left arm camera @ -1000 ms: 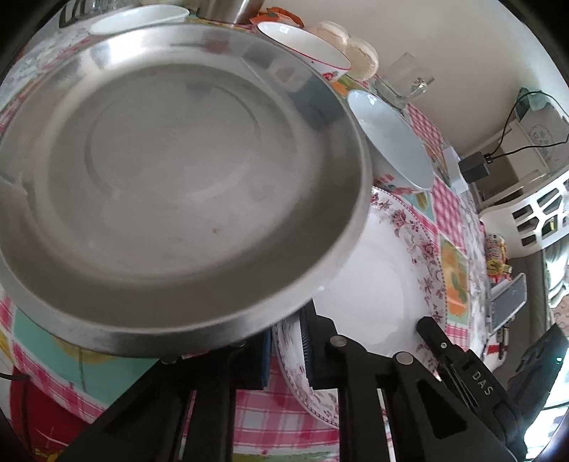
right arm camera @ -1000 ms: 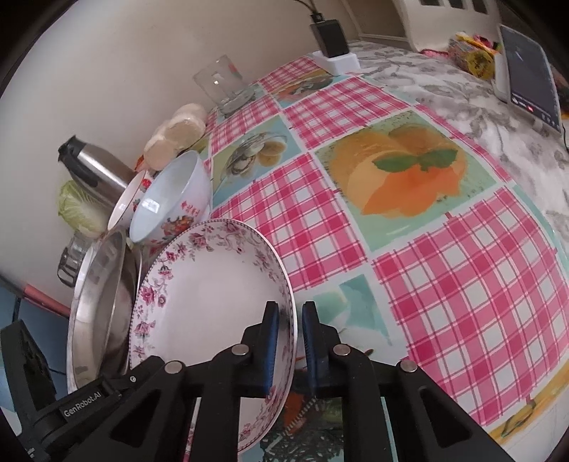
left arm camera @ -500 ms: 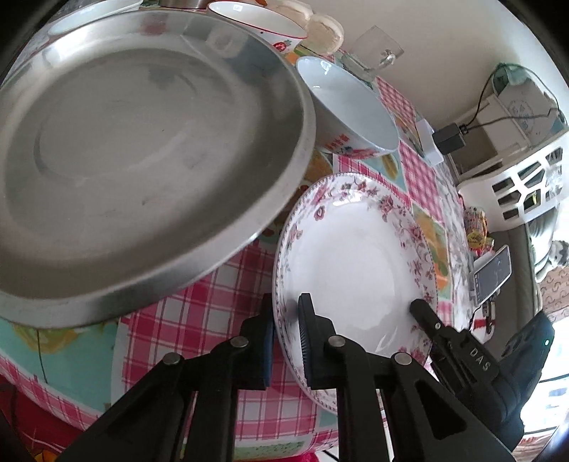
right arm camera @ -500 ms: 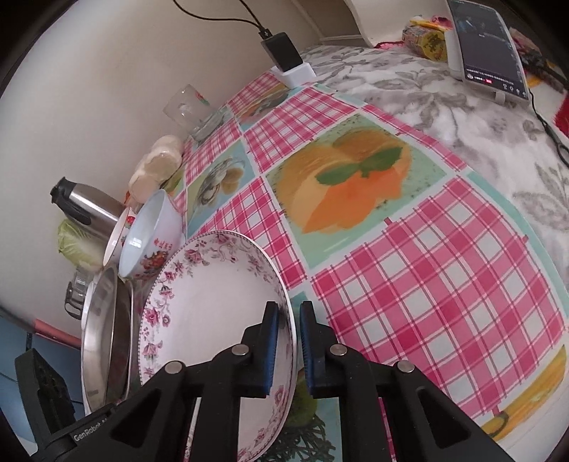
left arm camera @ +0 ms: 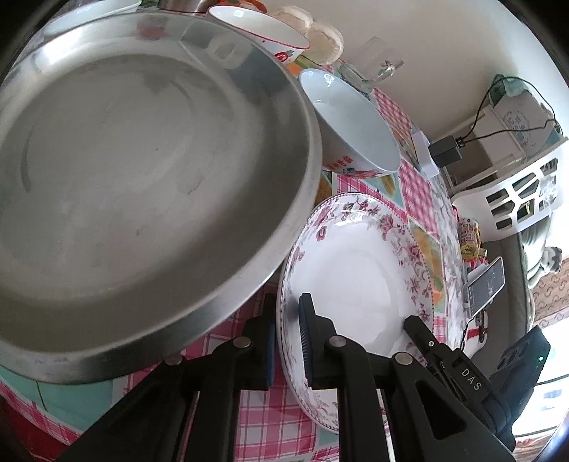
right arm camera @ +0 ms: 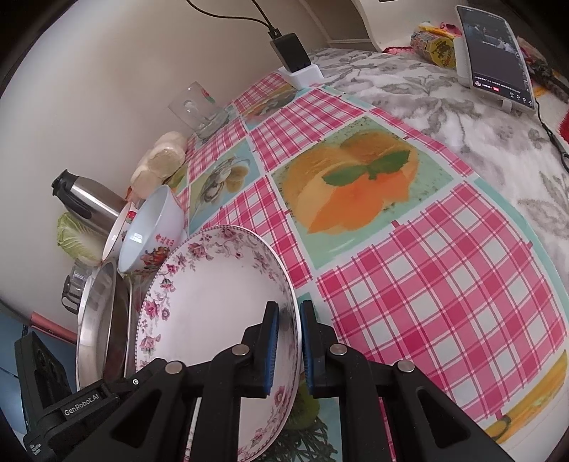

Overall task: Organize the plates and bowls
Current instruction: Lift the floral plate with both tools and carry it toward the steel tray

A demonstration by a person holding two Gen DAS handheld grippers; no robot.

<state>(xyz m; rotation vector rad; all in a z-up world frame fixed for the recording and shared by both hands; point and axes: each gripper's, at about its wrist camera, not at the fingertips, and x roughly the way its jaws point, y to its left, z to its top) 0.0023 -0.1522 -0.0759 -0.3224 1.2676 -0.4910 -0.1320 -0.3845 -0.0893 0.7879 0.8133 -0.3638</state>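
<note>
A white plate with a pink floral rim is held off the checked tablecloth by both grippers. My left gripper is shut on its left rim, and my right gripper is shut on its right rim. The plate tilts slightly. A large steel tray lies close on its left, its edge overlapping the plate's far left rim. Behind the plate stands a white bowl with red flowers, and a red-rimmed bowl sits further back.
Along the wall are a steel flask, a cabbage, round buns and a glass mug. A charger and a phone lie on the grey cloth at the far right. A white basket stands beyond the table.
The floral plate, gripped at both rims, has come out rightwards from under the steel tray, which covered much of it a second ago. Both grippers stayed shut.
</note>
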